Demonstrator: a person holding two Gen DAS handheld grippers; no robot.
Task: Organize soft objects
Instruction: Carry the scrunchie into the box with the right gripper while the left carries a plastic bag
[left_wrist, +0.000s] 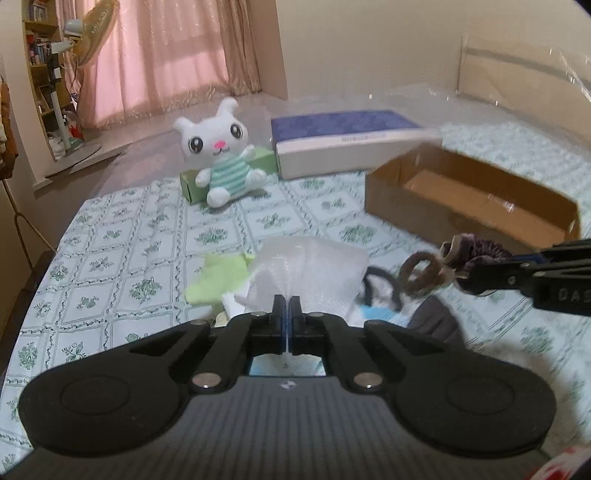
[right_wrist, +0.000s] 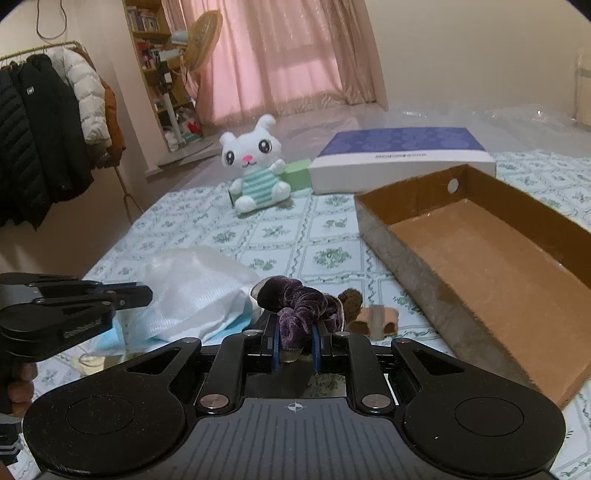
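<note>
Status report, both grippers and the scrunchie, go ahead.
Left gripper shut on white cloth. Right gripper shut on purple scrunchie. Cardboard box open, path unobstructed.

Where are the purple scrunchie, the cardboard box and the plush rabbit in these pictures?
purple scrunchie (right_wrist: 301, 297): right wrist view, on its velvet folds above the fingers.
cardboard box (right_wrist: 399, 236): right wrist view, on its near outer wall.
plush rabbit (left_wrist: 227, 171): left wrist view, on its striped belly.

This is a home bedroom. Pink curtains (right_wrist: 291, 55) hang at upper centre, a coat rack (right_wrist: 48, 122) fills the left edge, and a bookshelf (right_wrist: 151, 48) stands beside a pedestal fan (right_wrist: 201, 37). A floral-sheeted bed (right_wrist: 288, 236) fills the lower frame.
</note>
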